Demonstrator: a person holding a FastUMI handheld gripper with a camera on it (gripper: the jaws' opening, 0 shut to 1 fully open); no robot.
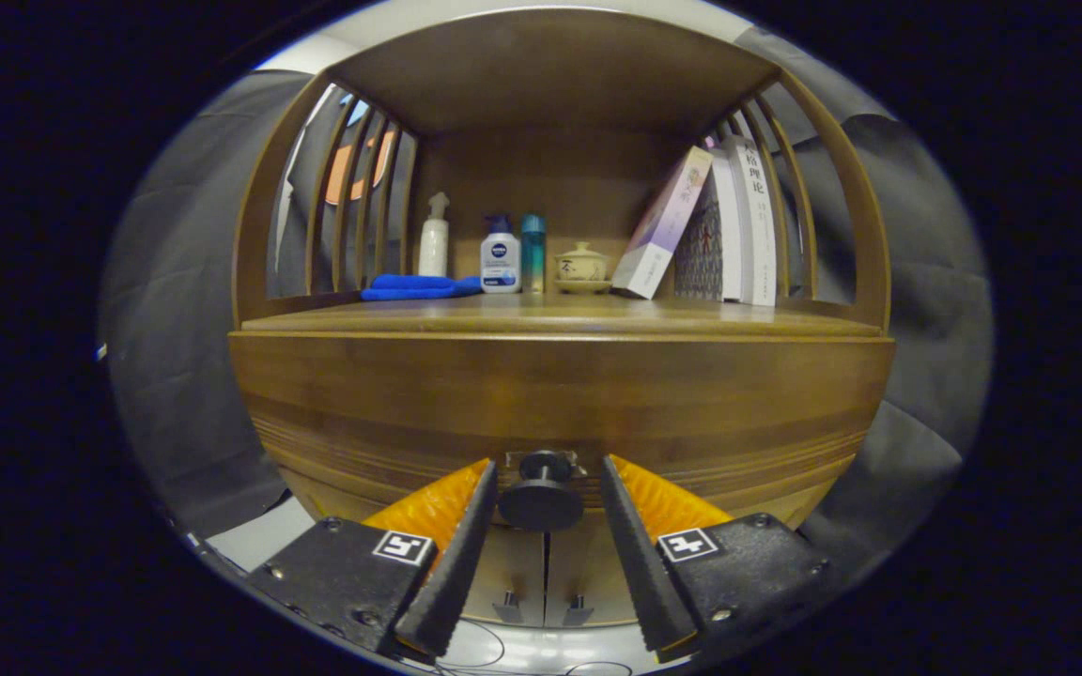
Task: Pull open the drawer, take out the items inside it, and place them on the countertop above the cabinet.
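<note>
Between the two spread fingers of the gripper [546, 474] sits the round black drawer knob [541, 495], w/ a gap on each side, not pinched. Wide brown wooden drawer [560, 394] is closed. Above it, wooden countertop [560, 317] carries blue folded cloth [417, 286], bottles, leaning books [710, 230].

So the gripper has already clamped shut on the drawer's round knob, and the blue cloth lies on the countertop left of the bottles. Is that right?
Not quite. In the gripper view the gripper is open: the round knob sits between its fingers, with a gap on each side, so nothing is clamped. The rest holds: the blue cloth lies on the countertop, left of the bottles.
</note>
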